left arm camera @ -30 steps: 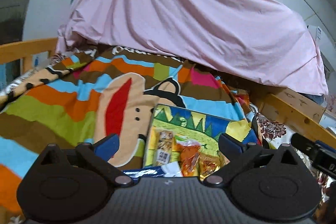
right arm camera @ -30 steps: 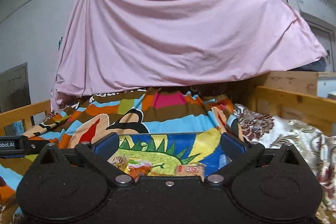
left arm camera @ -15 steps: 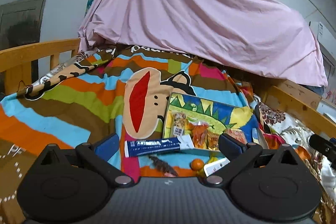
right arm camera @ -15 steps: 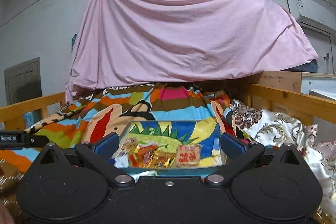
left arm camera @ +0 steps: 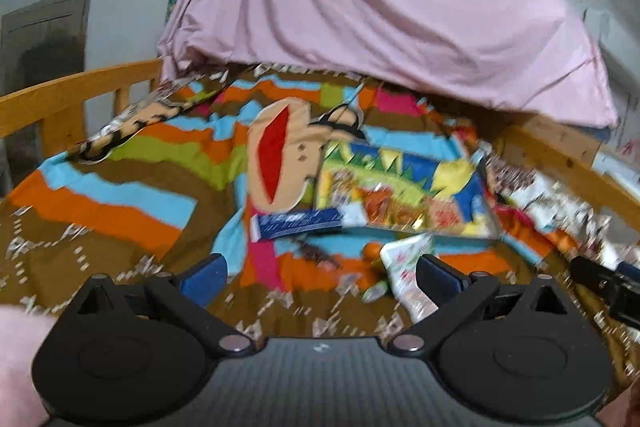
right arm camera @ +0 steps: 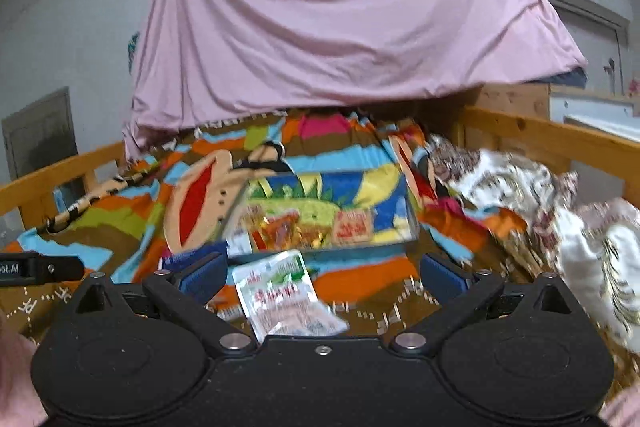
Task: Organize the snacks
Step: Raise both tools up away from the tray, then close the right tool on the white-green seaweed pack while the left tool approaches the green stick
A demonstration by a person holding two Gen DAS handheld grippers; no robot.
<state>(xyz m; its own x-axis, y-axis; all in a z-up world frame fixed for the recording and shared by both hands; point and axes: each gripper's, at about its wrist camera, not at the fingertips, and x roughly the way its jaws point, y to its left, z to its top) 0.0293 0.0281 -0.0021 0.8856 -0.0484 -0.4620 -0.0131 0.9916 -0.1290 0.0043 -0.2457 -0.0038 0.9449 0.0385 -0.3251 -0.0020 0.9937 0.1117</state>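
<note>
Both views blurred. Left gripper [left arm camera: 322, 273] spread wide, empty, above the striped blanket [left arm camera: 120, 203]. Ahead of its fingers: a blue snack bar [left arm camera: 298, 223], long axis lying across, left to right, tipped slightly up at the right, touching the tray [left arm camera: 416, 231] front edge. Right gripper [right arm camera: 322, 271] likewise spread wide, empty. Between its fingers, just ahead: a white snack packet [right arm camera: 282, 291], flat, long axis running away toward the tray [right arm camera: 372, 251], leaning slightly left. More packets inside the tray.

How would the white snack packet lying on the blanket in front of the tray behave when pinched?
The white snack packet looks flat and crinkled, so probably light and floppy. Its glossy film may slip. The soft blanket beneath likely gives.
</note>
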